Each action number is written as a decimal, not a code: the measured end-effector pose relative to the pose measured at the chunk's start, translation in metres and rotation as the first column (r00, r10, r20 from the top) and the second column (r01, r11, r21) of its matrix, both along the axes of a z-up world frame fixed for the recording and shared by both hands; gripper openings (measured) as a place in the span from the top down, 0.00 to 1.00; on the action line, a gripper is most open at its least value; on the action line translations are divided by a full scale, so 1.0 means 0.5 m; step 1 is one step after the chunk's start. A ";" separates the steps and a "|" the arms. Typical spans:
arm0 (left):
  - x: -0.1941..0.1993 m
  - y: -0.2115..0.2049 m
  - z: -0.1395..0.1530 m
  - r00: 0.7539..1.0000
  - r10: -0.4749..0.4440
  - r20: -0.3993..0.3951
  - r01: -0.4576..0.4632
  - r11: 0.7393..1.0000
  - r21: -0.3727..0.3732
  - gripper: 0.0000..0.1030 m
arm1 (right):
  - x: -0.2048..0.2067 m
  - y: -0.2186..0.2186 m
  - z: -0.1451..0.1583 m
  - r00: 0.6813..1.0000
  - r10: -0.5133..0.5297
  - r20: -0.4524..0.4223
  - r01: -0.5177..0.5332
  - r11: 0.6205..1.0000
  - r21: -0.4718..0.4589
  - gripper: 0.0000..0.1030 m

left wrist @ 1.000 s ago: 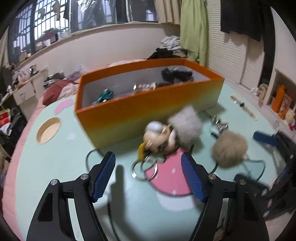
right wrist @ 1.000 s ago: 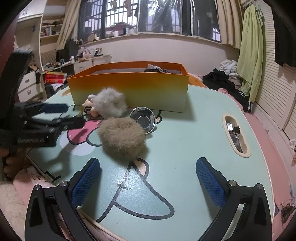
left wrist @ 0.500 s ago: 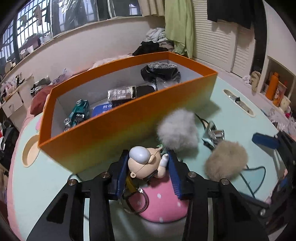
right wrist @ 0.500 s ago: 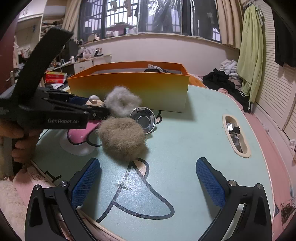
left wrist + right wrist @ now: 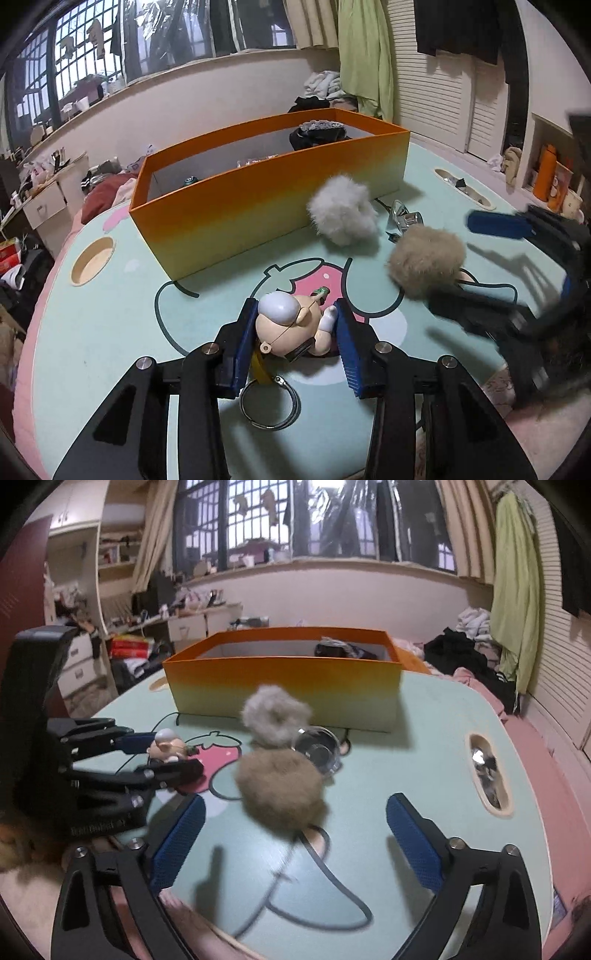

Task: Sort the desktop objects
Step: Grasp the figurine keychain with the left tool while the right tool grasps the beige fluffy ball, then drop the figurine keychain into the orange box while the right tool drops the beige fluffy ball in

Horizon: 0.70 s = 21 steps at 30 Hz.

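The left gripper [image 5: 295, 339] is clamped on a small plastic figurine [image 5: 291, 328], its blue ribbed pads pressing both sides; the smooth, round-headed toy sits above the table [image 5: 110, 332] with a metal key ring [image 5: 267, 404] dangling beneath. The right gripper [image 5: 295, 830] has just been closing a little, yet its jaws stand wide apart with nothing between them, just short of a fluffy brown pompom [image 5: 280, 786]. A grey pompom [image 5: 341, 216] lies beside the orange cardboard box [image 5: 266, 206].
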<state>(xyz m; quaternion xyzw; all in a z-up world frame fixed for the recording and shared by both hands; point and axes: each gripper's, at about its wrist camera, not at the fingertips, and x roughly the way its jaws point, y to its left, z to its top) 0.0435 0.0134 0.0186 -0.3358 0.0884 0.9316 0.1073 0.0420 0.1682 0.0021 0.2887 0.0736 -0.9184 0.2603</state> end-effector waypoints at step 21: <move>-0.033 -0.038 0.138 0.992 0.024 -0.128 -0.006 0.990 0.142 0.59 | -0.035 0.036 0.107 0.999 0.009 0.038 -0.001 0.980 -0.201 0.63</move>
